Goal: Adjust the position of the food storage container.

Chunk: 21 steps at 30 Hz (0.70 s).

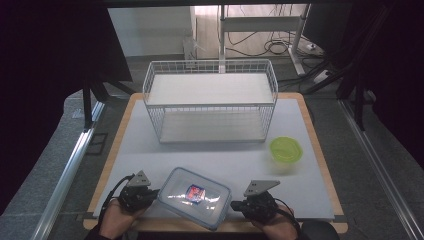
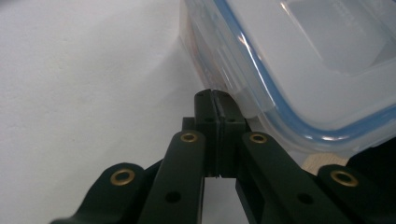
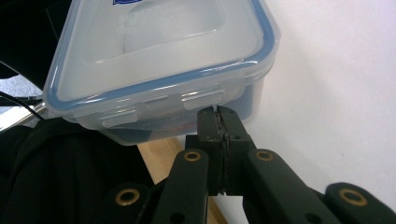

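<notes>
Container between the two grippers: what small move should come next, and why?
Probably lift both ends slightly and evenly. The left gripper and right gripper are shut, each pressed under a clip flap at opposite short ends of the lidded container, which juts past the table's near edge, so a level raise seems safest.
</notes>
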{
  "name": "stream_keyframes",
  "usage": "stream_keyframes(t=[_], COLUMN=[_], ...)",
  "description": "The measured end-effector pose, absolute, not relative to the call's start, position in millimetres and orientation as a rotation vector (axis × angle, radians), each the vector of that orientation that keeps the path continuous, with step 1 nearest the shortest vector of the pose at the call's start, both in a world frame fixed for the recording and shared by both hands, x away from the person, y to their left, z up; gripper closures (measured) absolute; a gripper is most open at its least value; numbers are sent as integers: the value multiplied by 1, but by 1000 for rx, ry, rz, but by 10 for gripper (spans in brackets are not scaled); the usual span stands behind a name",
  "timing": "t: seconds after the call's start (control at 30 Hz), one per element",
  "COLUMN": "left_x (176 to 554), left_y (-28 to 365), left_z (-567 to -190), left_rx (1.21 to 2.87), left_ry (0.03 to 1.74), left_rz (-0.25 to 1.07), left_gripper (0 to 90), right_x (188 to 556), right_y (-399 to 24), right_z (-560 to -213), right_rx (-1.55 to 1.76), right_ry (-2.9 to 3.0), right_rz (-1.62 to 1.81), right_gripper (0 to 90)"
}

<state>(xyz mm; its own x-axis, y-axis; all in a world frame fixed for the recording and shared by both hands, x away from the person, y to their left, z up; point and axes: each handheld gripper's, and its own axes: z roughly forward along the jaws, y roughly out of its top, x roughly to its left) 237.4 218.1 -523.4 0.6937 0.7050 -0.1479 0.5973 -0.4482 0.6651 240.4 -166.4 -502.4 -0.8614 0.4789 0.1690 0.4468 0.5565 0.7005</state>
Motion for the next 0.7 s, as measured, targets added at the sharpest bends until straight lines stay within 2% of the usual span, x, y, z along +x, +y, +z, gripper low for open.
stream_keyframes(t=[0.37,0.7], left_x=[237,246], left_y=[211,193], left_z=[-522,-522], left_rx=[2193,2169], left_ry=[1037,1043], left_rz=[203,180], left_gripper=[898,898], right_x=[234,257], right_y=[-165,-180], right_z=[-500,-498], right_rx=[788,878], right_ry=[2738,2659], right_rz=[1184,1148], right_gripper=[890,895])
